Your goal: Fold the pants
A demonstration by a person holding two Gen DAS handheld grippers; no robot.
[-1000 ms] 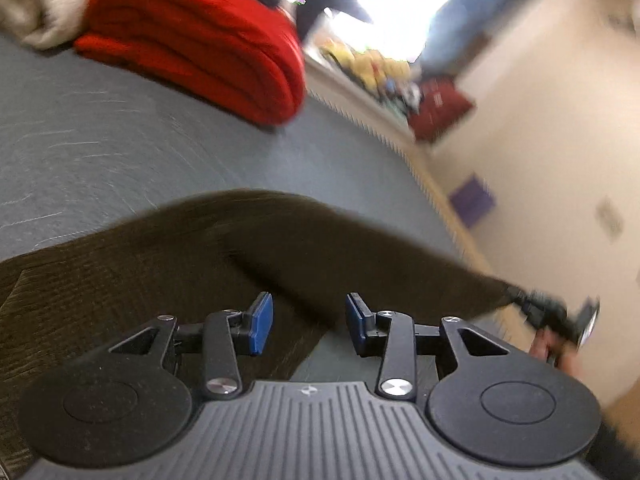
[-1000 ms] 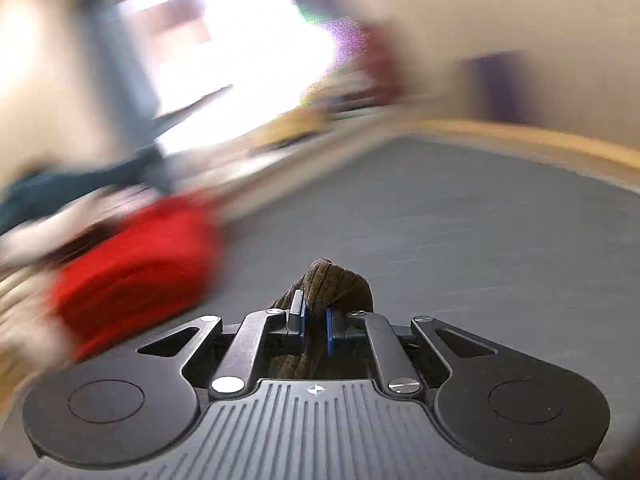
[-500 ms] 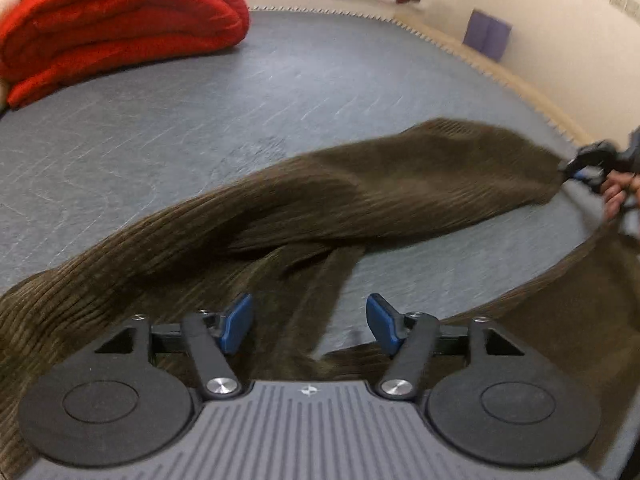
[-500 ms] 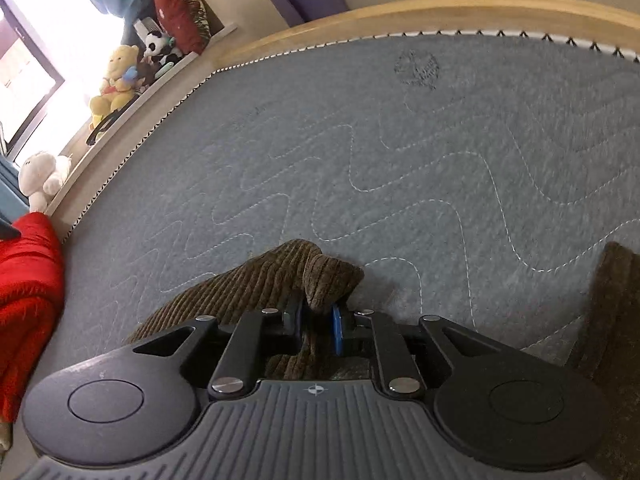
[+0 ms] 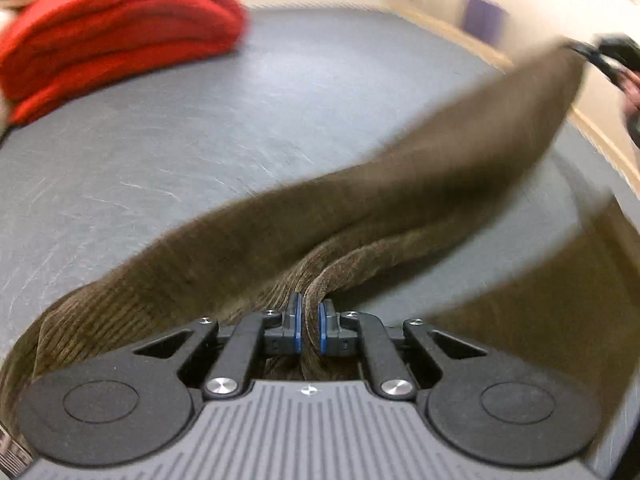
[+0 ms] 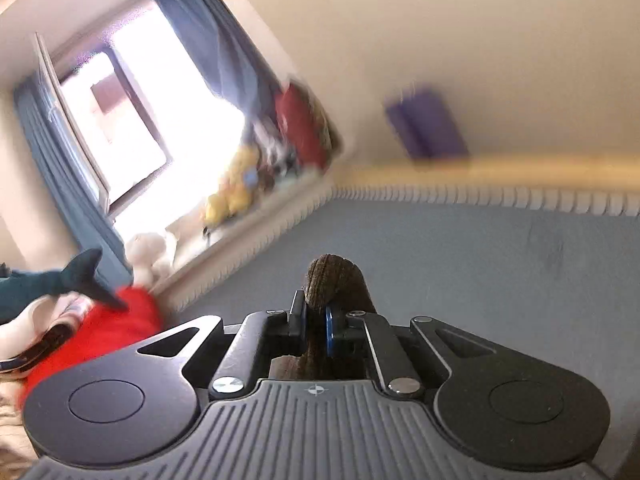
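Left wrist view: the left gripper has its blue pads drawn almost together, pinching a bunched ridge of the brown corduroy pants. Cloth fills the narrow gap between the pads and runs back under the gripper body. From the pinch, one leg stretches up and to the right, lifted off the grey mattress, to the right gripper at the top right edge, which is blurred; part of a hand shows just below it. More of the pants lies on the mattress at lower left and at far right. A folded red blanket sits at the far left of the mattress, well apart from the pants.

Right wrist view: the right gripper is clenched on a rounded fold of the pants, which sticks up past the fingertips, the pads pressing it from both sides, the jaws closing tighter on it. Beyond lies bare mattress. At left are the red blanket, a shark toy, a bright window with blue curtains, and soft toys on the sill, all blurred
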